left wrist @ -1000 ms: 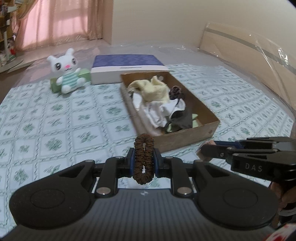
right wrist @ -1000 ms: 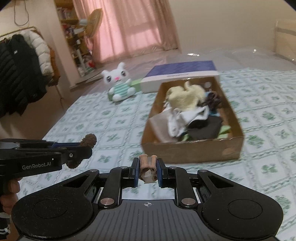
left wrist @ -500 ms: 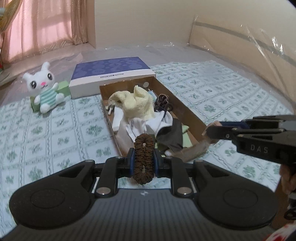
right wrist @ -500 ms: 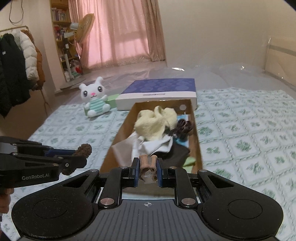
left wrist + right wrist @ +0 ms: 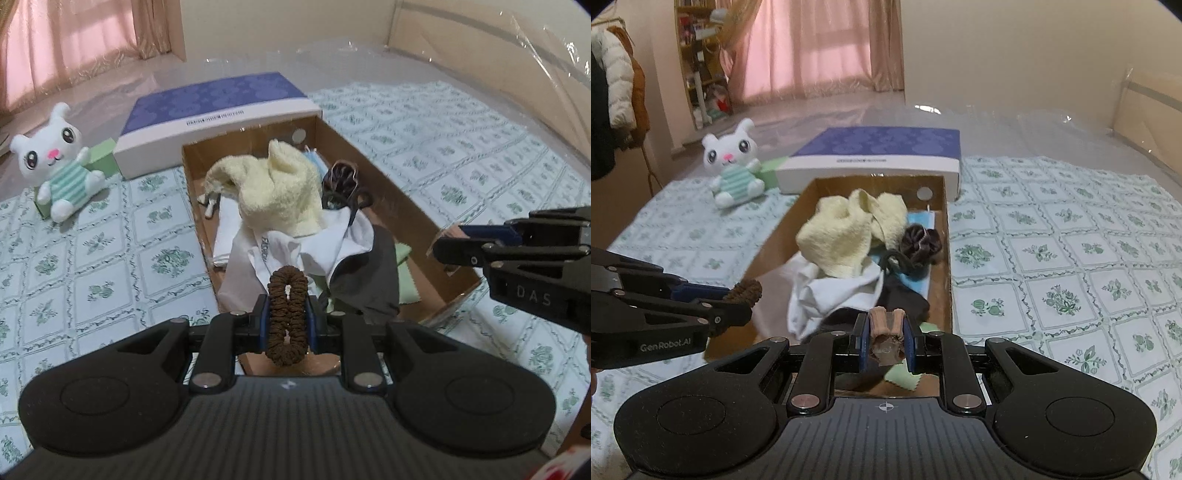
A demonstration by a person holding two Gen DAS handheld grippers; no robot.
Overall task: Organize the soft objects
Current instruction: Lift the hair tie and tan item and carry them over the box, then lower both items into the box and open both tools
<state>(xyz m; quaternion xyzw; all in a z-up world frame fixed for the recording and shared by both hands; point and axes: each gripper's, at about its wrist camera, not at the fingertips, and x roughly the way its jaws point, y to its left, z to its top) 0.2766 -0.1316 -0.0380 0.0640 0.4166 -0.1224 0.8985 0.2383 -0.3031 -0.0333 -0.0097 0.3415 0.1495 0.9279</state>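
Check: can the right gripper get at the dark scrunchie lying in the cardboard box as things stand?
Probably not yet. The dark scrunchie lies uncovered on top, right side of the cardboard box, nothing above it. But the right gripper is already shut on a tan scrunchie, so it would need to drop that first.

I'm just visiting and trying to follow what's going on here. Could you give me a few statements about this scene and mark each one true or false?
1. The left hand-held gripper holds a brown scrunchie. True.
2. The right hand-held gripper is empty. False: it grips a tan scrunchie.
3. The cardboard box holds a pale yellow towel. True.
4. The plush bunny lies inside the box. False: it sits on the patterned sheet, outside.
5. The blue-lidded box lies beyond the cardboard box. True.
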